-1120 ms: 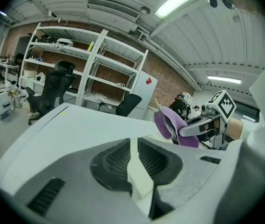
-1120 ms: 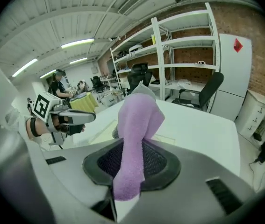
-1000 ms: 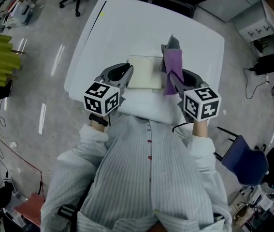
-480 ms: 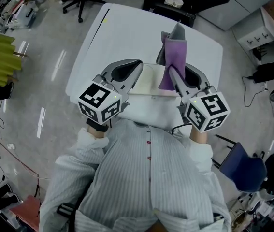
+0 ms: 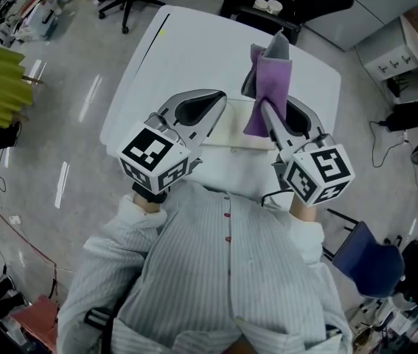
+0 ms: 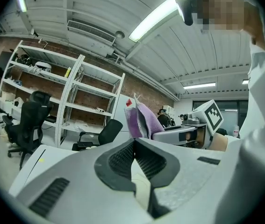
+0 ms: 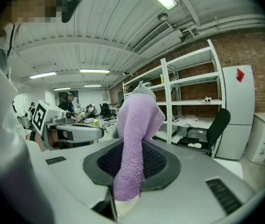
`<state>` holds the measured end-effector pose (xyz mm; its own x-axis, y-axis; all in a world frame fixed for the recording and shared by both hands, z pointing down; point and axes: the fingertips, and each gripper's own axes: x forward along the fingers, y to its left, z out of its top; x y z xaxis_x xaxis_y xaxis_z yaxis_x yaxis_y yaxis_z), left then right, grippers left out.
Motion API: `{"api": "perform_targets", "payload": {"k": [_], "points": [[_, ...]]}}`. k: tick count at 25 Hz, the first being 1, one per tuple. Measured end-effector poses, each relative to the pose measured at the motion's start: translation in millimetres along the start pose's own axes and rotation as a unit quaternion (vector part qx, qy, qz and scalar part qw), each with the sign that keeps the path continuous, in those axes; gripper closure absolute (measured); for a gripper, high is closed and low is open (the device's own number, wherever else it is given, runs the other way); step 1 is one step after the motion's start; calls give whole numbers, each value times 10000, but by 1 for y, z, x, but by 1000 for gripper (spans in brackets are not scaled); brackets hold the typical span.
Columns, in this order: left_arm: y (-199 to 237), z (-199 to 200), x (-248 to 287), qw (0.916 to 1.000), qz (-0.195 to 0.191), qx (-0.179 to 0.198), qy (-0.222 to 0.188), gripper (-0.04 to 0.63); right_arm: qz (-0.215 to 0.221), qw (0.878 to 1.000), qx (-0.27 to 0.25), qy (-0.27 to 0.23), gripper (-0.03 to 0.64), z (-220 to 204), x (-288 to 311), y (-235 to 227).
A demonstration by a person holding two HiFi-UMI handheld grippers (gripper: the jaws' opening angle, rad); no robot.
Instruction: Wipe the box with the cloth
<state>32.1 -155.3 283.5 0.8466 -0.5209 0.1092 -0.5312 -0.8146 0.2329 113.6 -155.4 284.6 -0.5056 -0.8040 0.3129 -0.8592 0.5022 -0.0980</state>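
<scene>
Purple cloth (image 5: 271, 83) 1, box (image 5: 237, 127) 1, tools (image 5: 218, 103) (image 5: 266, 113) 2

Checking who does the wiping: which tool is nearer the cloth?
Right. The right tool is shut on the cloth; the left tool is shut on nothing, apart at the cloth's left.

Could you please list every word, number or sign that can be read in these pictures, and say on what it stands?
None: no words or numbers can be read.
Left marker cube and right marker cube: black-and-white square patterns only, no letters.
Red sticker on the tall white cabinet: too small to read.
</scene>
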Motion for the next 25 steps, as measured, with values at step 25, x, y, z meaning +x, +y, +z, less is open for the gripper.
{"api": "perform_targets", "payload": {"k": [25], "points": [[4,-5,2,10000,56,7,-10,586,-60,10000,-26,-56,529,-1,-2,-7]]}}
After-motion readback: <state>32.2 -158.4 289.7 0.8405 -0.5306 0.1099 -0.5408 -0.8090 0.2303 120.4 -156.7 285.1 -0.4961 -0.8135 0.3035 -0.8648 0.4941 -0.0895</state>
